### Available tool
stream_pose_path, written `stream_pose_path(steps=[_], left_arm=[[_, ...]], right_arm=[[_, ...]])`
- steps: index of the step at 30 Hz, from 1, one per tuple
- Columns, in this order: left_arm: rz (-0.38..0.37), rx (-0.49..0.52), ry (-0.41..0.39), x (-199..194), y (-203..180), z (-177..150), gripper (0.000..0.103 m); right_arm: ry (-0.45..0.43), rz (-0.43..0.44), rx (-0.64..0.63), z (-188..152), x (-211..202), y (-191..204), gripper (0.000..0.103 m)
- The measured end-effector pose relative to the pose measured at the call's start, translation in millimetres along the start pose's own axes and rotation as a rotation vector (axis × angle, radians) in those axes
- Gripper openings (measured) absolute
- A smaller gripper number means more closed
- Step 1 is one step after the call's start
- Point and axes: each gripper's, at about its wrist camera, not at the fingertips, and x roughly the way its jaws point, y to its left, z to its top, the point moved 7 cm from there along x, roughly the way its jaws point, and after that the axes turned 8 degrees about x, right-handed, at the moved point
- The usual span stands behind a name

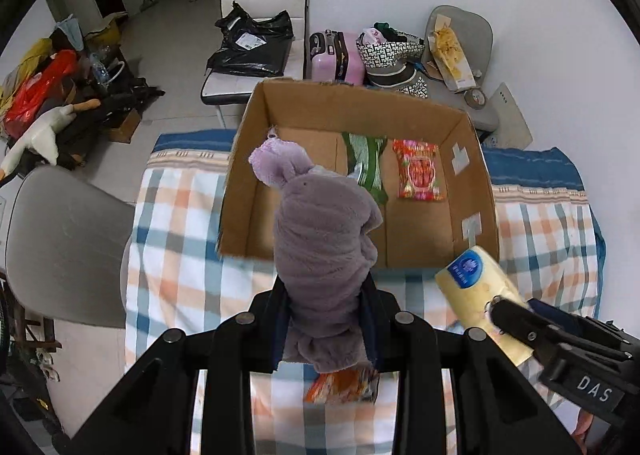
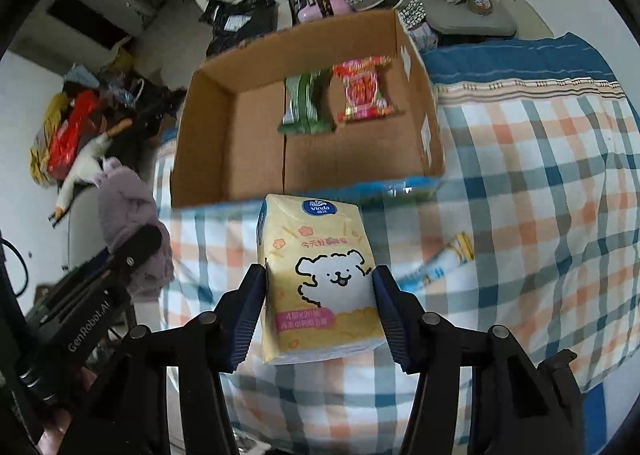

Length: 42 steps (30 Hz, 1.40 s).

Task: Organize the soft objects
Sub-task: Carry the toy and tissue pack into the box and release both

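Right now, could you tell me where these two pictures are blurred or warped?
Left wrist view: the cardboard box bows outward from the fisheye lens, black corners, plush toy sharp. Right wrist view: the box's near edge smears, tissue pack crisp.

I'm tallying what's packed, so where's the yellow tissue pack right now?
The yellow tissue pack is clamped in the right claw, above the checked blanket, just short of the cardboard box.

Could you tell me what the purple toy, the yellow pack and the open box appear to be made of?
Purple toy: plush fabric, judging by its fuzzy, matte nap. Yellow pack: probably tissues in thin printed plastic film, slightly glossy and creased at the corners. Box: brown corrugated cardboard, matte, with folded flaps.
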Motion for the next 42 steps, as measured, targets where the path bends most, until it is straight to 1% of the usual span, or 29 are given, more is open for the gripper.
stream_pose_path(steps=[3,6,9,13,19,22,26,27,28,30,31,33,34,35,36,37,38,40,41,42], left_arm=[[-0.016,0.001,0.029,18,0,24,0.028],[-0.033,-0.004,0.084,47,4,52,0.028],[-0.033,-0.001,0.133,75,8,70,0.028],[-0.013,0.011,0.204,118,14,87,0.028],[-0.023,0.018,0.281,166,19,105,0.028],[-0.017,0.019,0.301,185,22,115,0.028],[-0.03,0.014,0.335,205,22,121,0.033],[-0.03,0.012,0.344,209,22,122,0.033],[-0.03,0.012,0.361,214,21,122,0.033],[-0.035,0.014,0.391,222,20,120,0.033],[-0.04,0.011,0.397,225,20,120,0.036],[-0.059,-0.006,0.408,228,20,119,0.042],[-0.081,-0.019,0.408,229,19,120,0.049],[-0.089,-0.028,0.405,229,20,120,0.063],[-0.096,-0.034,0.399,228,21,120,0.071],[-0.101,-0.036,0.39,225,22,121,0.084],[-0.099,-0.04,0.385,223,22,121,0.088],[-0.104,-0.042,0.384,218,23,120,0.09],[-0.101,-0.043,0.378,214,23,120,0.093],[-0.097,-0.042,0.371,210,24,119,0.094]], right_arm=[[-0.044,-0.007,0.022,29,0,2,0.057],[-0.08,-0.038,0.028,60,7,3,0.056],[-0.101,-0.084,0.029,87,24,1,0.056],[-0.099,-0.144,0.024,116,60,0,0.056],[-0.063,-0.225,-0.004,133,119,-3,0.056],[-0.034,-0.261,-0.025,132,147,-6,0.056],[0.014,-0.286,-0.024,129,171,-13,0.057],[0.029,-0.285,-0.02,128,175,-14,0.058],[0.05,-0.292,-0.014,128,181,-16,0.062],[0.067,-0.289,-0.015,129,186,-15,0.065],[0.079,-0.285,-0.018,129,189,-13,0.069],[0.102,-0.274,-0.013,130,194,-11,0.073],[0.106,-0.274,-0.014,131,195,-9,0.073],[0.11,-0.277,-0.013,132,196,-8,0.074],[0.114,-0.276,-0.012,133,198,-6,0.078],[0.123,-0.27,-0.008,134,199,-5,0.083],[0.126,-0.266,-0.004,134,199,-4,0.085],[0.124,-0.26,-0.002,136,198,-3,0.093],[0.122,-0.26,-0.002,137,197,-2,0.095],[0.12,-0.258,0.001,138,195,-2,0.097]])
